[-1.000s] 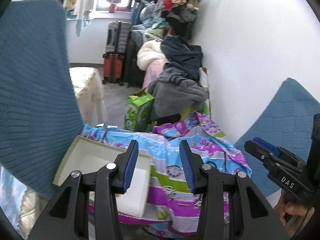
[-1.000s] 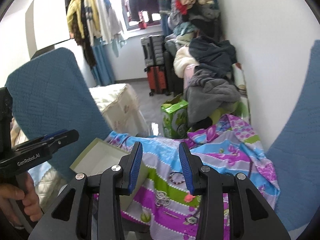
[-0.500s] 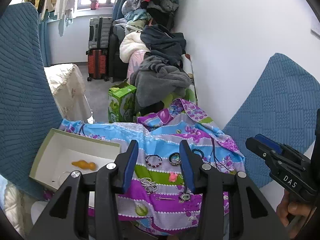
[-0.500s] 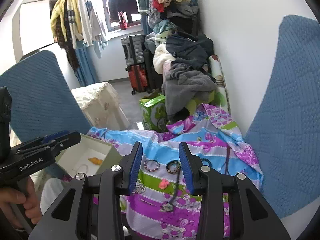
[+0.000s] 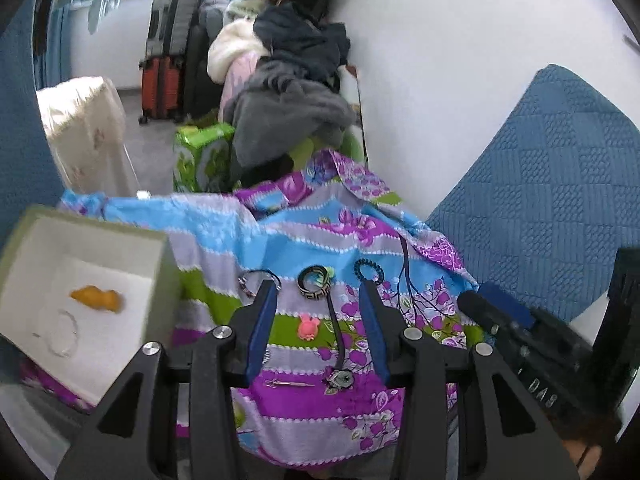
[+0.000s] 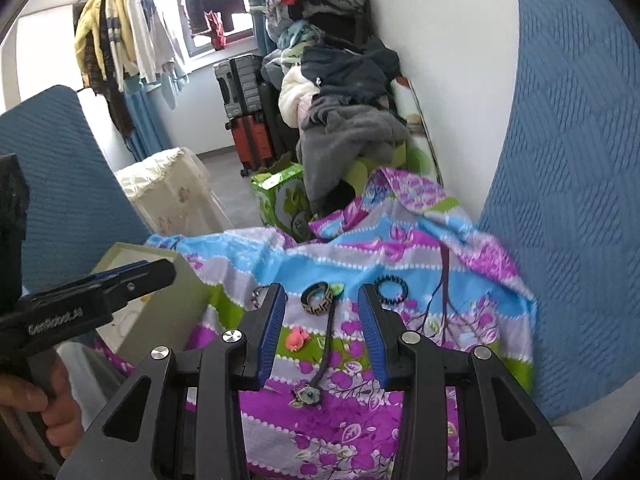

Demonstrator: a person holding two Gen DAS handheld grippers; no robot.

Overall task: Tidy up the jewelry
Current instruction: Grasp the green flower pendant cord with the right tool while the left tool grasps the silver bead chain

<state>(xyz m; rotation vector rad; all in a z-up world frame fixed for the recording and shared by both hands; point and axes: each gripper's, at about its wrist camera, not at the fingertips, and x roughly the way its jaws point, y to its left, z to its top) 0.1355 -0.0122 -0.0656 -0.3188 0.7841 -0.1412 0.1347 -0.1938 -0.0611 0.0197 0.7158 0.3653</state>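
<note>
Hovering above the floral cloth (image 5: 304, 236), the left hand-held gripper (image 5: 318, 316) and right hand-held gripper (image 6: 322, 318) both gape wide and empty, lined up to choose a piece. Nearest lies the pendant necklace (image 5: 340, 376), then the pink charm (image 5: 306, 328); beyond sit the patterned bangle (image 5: 314, 282) and dark braided bracelet (image 5: 368, 270). The open box (image 5: 160, 264), left, already holds 2 pieces, apparently the collecting place.
</note>
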